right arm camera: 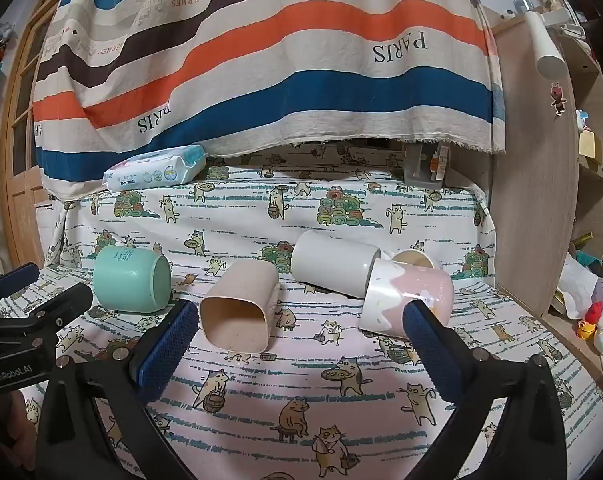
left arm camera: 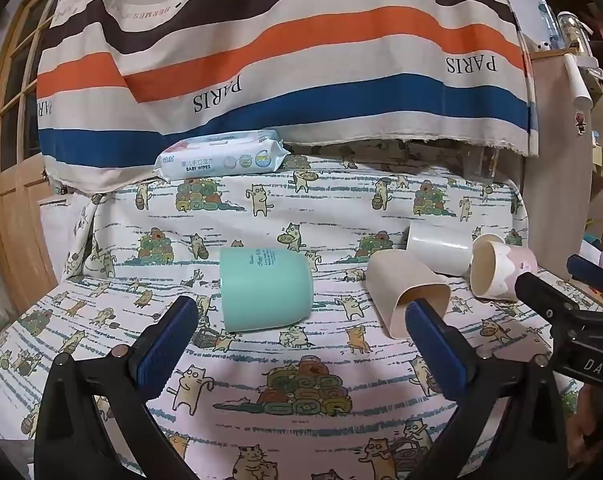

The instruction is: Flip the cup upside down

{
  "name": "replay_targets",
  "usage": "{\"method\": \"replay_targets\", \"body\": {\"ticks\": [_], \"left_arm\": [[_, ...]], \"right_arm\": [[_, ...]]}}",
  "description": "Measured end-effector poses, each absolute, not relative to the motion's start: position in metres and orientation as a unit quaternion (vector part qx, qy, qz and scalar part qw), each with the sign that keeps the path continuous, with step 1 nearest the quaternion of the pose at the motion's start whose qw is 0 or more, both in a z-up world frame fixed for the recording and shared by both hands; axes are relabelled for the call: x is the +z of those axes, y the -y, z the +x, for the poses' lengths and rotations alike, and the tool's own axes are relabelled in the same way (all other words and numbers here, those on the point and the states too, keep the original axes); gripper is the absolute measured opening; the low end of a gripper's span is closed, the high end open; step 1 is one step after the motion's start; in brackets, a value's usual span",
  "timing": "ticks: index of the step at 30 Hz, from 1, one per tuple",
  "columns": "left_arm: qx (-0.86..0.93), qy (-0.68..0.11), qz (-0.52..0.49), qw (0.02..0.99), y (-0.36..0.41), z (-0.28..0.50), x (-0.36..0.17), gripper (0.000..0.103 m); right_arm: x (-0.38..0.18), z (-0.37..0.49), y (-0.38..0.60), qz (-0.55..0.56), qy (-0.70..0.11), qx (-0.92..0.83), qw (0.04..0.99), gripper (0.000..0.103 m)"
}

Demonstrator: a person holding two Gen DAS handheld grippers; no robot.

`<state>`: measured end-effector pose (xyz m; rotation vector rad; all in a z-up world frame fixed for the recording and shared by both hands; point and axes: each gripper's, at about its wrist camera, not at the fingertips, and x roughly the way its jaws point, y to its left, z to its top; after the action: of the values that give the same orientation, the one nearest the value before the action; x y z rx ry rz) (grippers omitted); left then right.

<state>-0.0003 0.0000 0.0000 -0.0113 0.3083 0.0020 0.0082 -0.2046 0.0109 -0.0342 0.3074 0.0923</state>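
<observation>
Left wrist view: left gripper (left arm camera: 301, 334), jaws wide apart, empty. Teal cup (left arm camera: 266, 289) on its side on the desk (left arm camera: 301, 432), as are beige cup (left arm camera: 407, 298), white cup (left arm camera: 437, 250) and pink cup (left arm camera: 501, 272).

Right wrist view: right gripper (right arm camera: 301, 332), jaws spread, empty. All four cups apparently lying down; none flipped yet.

Both views are evenly and softly lit, moderately bright, with no hard light source in frame. A broad, faint shadow lies on the near part of the surface (right arm camera: 301, 392), and short soft shadows sit under the cups. The white cup (left arm camera: 439, 254) carries a thin streak of glare along its side. Fisheye distortion bows the striped cloth (left arm camera: 285, 48) and bends the wooden door (left arm camera: 9, 184) at the far left; the corners fall to black. Focus is sharp at centre, softer toward the rim.
</observation>
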Motion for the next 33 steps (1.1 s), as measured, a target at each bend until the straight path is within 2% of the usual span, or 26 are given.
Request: {"method": "replay_targets", "body": {"ticks": [33], "left_arm": [[0.004, -0.160, -0.009, 0.987, -0.002, 0.002, 0.000, 0.103]], "right_arm": [[0.008, 0.015, 0.205, -0.013, -0.171, 0.058, 0.983, 0.103]]}}
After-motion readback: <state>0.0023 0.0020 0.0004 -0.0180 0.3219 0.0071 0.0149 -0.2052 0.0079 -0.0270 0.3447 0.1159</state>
